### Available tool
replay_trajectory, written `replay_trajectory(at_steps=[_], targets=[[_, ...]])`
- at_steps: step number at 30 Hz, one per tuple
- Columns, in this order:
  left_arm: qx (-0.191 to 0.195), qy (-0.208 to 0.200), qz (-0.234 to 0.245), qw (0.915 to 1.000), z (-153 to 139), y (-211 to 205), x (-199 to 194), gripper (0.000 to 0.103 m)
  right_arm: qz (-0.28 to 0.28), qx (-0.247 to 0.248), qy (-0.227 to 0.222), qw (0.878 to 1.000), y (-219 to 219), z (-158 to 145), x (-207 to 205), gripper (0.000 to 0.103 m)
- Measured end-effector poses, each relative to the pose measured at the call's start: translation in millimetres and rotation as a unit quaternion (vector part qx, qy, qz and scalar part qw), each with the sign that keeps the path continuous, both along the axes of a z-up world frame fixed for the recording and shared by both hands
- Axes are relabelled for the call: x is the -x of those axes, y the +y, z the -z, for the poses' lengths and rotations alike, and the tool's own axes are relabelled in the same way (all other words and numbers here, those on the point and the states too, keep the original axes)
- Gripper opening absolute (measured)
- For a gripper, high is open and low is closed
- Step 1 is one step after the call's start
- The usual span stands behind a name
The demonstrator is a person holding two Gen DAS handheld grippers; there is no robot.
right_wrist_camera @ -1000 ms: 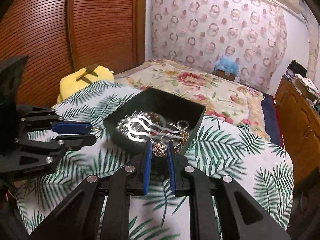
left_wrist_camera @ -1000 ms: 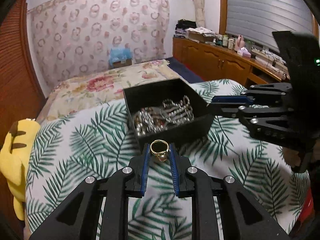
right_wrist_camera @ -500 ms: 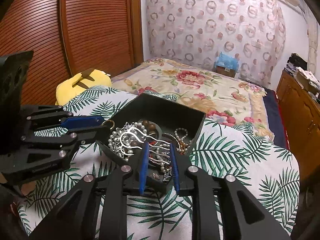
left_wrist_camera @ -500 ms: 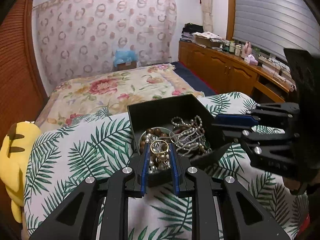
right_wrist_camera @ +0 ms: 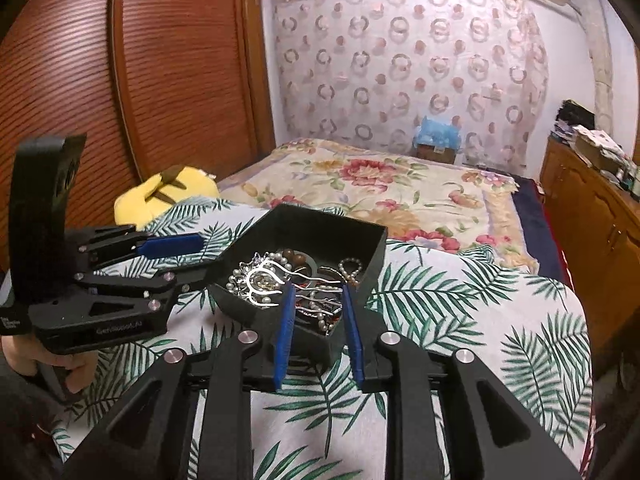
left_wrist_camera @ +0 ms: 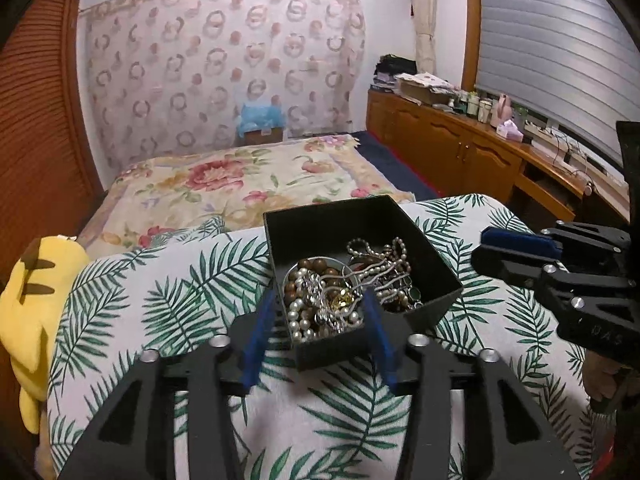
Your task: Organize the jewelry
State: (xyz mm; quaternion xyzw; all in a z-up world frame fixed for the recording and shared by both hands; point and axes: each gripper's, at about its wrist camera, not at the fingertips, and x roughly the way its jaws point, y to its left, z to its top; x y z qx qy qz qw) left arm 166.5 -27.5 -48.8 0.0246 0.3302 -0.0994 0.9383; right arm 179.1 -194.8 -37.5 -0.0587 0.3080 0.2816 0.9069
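A black open box (left_wrist_camera: 360,216) (right_wrist_camera: 320,226) sits on the palm-leaf cloth. It holds tangled pearls, brown beads and a silver hair comb (right_wrist_camera: 260,280). My left gripper (left_wrist_camera: 320,300) hangs over the box's near corner. Its jaws are opening, and a gold ring (left_wrist_camera: 340,300) lies loose on the pile below, touching neither pad. My right gripper (right_wrist_camera: 318,292) is over the box's other near corner. Its jaws are also opening, with only the heap of jewelry under the gap. Each gripper shows in the other's view, the right gripper (left_wrist_camera: 486,250) and the left gripper (right_wrist_camera: 198,258).
The palm-leaf cloth (left_wrist_camera: 160,304) covers the surface under the box. A yellow plush toy (left_wrist_camera: 28,292) (right_wrist_camera: 168,188) lies at its left edge. Behind is a floral bedspread (left_wrist_camera: 240,184), with a wooden cabinet (left_wrist_camera: 480,148) to the right and slatted wooden doors (right_wrist_camera: 160,80) to the left.
The left gripper carried the gold ring over the box and let it go among the jewelry. The right gripper brought a small flower-shaped piece over the box and spread its jaws; that piece is gone from them.
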Motion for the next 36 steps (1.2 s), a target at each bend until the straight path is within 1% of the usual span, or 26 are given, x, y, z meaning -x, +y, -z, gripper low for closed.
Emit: replay_trajectory(at_steps=[1, 2, 3, 4, 6, 7, 11, 13, 15, 17, 20, 22, 29, 36], targets=[[-0.002, -0.003, -0.003, 1.0, -1, 0, 4, 0.06, 0.004, -0.003, -0.003, 1.0, -1, -1, 3, 0.037], [-0.003, -0.006, -0.006, 1.0, -2, 1, 8, 0.072, 0.01, -0.006, -0.007, 1.0, -4, -3, 7, 0.042], [-0.005, -0.013, -0.009, 0.9999, -4, 2, 13, 0.078, 0.014, -0.01, -0.01, 1.0, -6, -5, 11, 0.043], [-0.006, -0.016, -0.012, 0.9998, -5, 2, 17, 0.081, 0.018, -0.012, -0.012, 1.0, -8, -6, 14, 0.046], [-0.007, -0.022, -0.022, 0.9995, -7, 4, 24, 0.09, 0.026, -0.016, -0.018, 0.999, -10, -9, 20, 0.052], [-0.005, -0.024, -0.027, 0.9993, -10, 5, 29, 0.092, 0.031, -0.018, -0.021, 0.999, -12, -11, 24, 0.057], [-0.004, -0.035, -0.041, 0.9985, -18, 8, 42, 0.095, 0.046, -0.023, -0.036, 0.998, -15, -16, 40, 0.069], [0.0, -0.037, -0.048, 0.9982, -20, 10, 48, 0.095, 0.052, -0.027, -0.041, 0.997, -16, -18, 46, 0.069], [0.003, -0.039, -0.056, 0.9977, -23, 14, 55, 0.095, 0.059, -0.03, -0.043, 0.997, -18, -19, 52, 0.072], [0.005, -0.041, -0.062, 0.9972, -25, 16, 60, 0.095, 0.066, -0.031, -0.048, 0.996, -20, -20, 56, 0.092], [0.009, -0.045, -0.07, 0.9965, -29, 20, 68, 0.095, 0.072, -0.035, -0.059, 0.995, -22, -24, 66, 0.098], [0.009, -0.045, -0.073, 0.9963, -30, 21, 72, 0.095, 0.079, -0.035, -0.063, 0.994, -24, -26, 70, 0.1], [0.002, -0.047, -0.082, 0.9955, -34, 24, 84, 0.095, 0.102, -0.032, -0.075, 0.991, -27, -33, 82, 0.1], [-0.002, -0.06, -0.089, 0.9942, -39, 27, 101, 0.095, 0.13, -0.037, -0.085, 0.987, -38, -35, 93, 0.1]])
